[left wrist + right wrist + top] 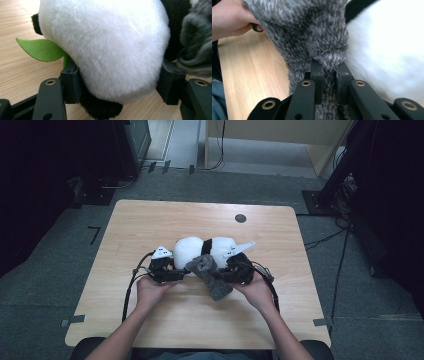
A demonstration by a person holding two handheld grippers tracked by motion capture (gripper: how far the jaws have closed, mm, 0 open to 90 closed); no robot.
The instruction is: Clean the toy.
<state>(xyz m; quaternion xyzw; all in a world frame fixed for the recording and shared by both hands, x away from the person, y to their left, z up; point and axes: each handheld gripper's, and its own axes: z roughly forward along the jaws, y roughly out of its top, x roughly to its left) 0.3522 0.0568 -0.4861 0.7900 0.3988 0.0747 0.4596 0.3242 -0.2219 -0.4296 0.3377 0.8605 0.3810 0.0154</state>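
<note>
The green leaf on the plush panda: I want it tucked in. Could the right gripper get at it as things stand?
Probably not: the right gripper is shut on the grey fuzzy sock, and the green leaf lies beyond the plush panda, by the left gripper.

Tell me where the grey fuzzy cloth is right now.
The grey fuzzy cloth lies mid-table in the high view, draped against the front of the panda plush, between the two hands. The right gripper has its jaws pinched shut on it.

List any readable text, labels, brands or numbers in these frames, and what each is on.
None readable. The plush panda, its green felt leaf, the grey fuzzy sock, the wooden table and both grippers' black jaws carry no print that can be made out. The dark round disc on the table is too small to tell any marking.
</note>
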